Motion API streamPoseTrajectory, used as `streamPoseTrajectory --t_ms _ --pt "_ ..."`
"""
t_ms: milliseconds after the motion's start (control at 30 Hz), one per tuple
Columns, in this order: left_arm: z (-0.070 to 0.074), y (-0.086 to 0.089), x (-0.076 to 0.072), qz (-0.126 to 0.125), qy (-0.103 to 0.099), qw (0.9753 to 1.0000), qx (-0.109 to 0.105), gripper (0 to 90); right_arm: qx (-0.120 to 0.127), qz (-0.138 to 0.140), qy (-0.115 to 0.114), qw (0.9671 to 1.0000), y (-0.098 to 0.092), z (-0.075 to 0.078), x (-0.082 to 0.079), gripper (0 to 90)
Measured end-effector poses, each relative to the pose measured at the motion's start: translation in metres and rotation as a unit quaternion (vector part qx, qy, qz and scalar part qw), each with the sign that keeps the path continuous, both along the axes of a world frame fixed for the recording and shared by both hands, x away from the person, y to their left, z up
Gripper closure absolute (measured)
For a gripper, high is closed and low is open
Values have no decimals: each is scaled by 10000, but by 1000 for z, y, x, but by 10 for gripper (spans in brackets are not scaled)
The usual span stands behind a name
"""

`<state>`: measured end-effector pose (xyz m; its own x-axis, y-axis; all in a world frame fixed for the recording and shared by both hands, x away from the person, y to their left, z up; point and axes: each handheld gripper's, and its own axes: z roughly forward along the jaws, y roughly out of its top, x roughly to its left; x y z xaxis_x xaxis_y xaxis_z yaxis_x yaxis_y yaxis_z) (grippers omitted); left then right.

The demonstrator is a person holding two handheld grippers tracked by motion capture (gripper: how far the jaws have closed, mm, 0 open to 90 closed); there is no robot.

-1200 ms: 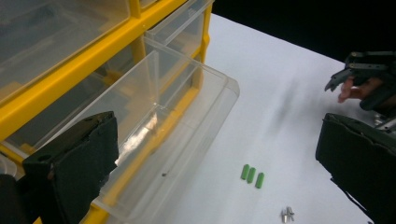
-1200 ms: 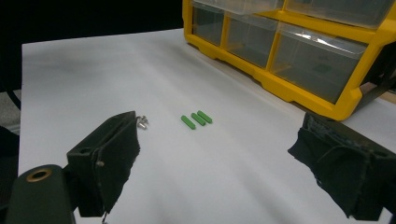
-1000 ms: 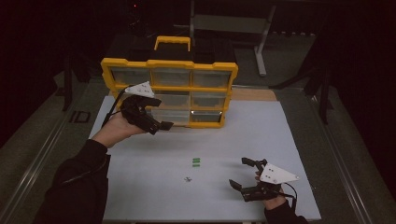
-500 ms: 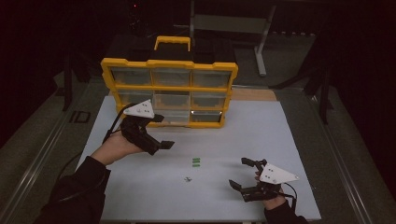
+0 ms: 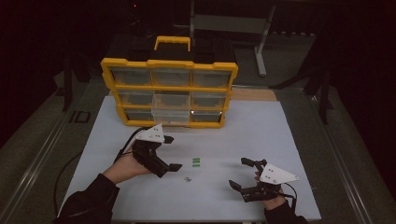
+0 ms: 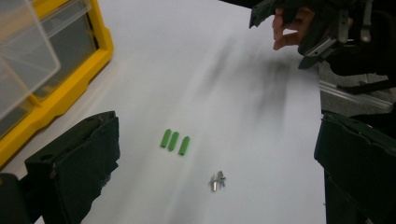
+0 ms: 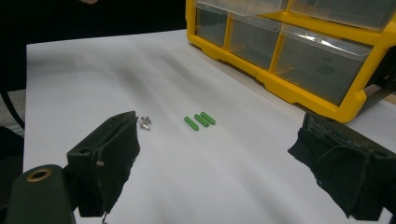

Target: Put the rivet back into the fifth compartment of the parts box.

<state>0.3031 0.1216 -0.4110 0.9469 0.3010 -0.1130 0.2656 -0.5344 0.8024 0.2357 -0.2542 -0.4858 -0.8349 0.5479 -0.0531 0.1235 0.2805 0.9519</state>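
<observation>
While both claws gape, green pegs [image 5: 196,162] lie mid-sheet [image 5: 261,135].

The left gripper [image 5: 171,152] has drawn back — toward the green pieces [image 5: 196,162].

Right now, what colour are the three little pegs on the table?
The pegs are bright green, clearest in the left gripper view.

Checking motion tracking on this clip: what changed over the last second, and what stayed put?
The left gripper came back from the yellow organizer toward the person, down to the table near the green pieces and the small metal parts. Its jaws stand open and empty. The right gripper stayed open in its place at the near right; the green pieces, metal parts and organizer did not move.
</observation>
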Motion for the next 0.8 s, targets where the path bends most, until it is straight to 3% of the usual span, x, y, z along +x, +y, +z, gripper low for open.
streamPoseTrajectory --t_ms 467,667,800 --pt "-49 -8 -12 -145 338 9993 -66 27 -18 4 -3 10000 1 0 0 123" --pt "-67 -11 -11 -180 393 9991 -38 160 -20 1 -11 10000 1 1 -1 123" --pt "-78 -13 -9 -153 393 9991 73 310 -23 3 -1 10000 0 0 -1 123"
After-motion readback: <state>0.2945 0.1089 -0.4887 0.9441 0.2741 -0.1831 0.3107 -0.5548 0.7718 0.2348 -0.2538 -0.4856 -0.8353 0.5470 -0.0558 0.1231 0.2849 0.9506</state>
